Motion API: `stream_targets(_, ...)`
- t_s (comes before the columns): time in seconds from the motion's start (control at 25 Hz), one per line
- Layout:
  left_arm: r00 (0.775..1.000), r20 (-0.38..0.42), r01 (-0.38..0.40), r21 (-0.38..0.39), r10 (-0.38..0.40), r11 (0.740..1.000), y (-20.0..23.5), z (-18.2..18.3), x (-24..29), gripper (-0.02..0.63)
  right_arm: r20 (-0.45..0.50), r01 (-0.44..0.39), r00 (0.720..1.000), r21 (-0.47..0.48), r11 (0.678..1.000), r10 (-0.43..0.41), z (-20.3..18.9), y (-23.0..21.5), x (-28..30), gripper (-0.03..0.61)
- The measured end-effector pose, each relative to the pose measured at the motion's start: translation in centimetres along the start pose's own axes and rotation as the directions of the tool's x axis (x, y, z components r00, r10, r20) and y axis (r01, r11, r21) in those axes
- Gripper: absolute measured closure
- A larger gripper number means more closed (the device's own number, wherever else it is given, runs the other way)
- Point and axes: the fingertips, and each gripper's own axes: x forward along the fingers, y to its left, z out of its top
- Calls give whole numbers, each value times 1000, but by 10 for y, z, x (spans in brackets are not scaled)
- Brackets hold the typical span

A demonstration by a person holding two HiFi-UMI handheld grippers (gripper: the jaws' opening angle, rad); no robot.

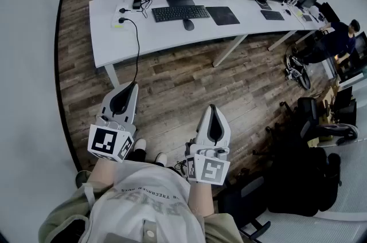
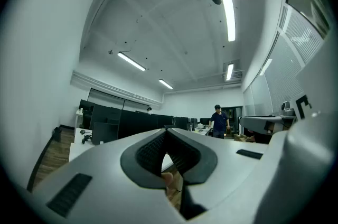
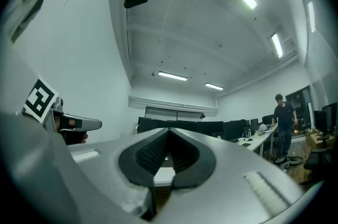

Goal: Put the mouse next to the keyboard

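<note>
Both the left gripper (image 1: 129, 89) and right gripper (image 1: 213, 111) are clenched on nothing. The mouse (image 1: 188, 24) is seen well ahead of them on the desk (image 1: 172, 38), just this side of the keyboard (image 1: 180, 12), perhaps touching it. If the jaws are not opened on approach, the mouse could be knocked away

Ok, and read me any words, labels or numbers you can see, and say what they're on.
The shirt print: upside down and blurred, unreadable.
The keyboard keys: too small to read.
The marker cube on the left tool and the one on the right tool: black-and-white patterns, no words.
Nothing else legible.
</note>
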Motion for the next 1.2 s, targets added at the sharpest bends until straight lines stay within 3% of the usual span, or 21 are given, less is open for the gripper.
stream_targets(0.76, 1000, -3, 9, -15, -9, 1000, 3, 0, 0, 603, -13, -11, 1000, 3, 1000, 11, -3, 5, 3, 578)
stream_targets(0.96, 1000, -12, 13, -19, -13, 1000, 15, 1, 8, 601, 18, -53, 999, 125, 991, 51, -3, 6, 14, 577)
stream_targets(1.04, 999, -19, 37, -33, -38, 999, 31, 1, 16, 566, 16, -92, 996, 168, 981, 91, -7, 18, 30, 505)
stream_targets(1.12, 997, -23, 69, -54, -70, 996, 44, 1, 24, 409, 3, -115, 993, 178, 977, 116, -12, 27, 43, 318)
stream_targets(1.2, 995, -20, 93, -71, -94, 993, 50, 3, 29, 328, -3, -110, 994, 168, 980, 112, -13, 27, 50, 236)
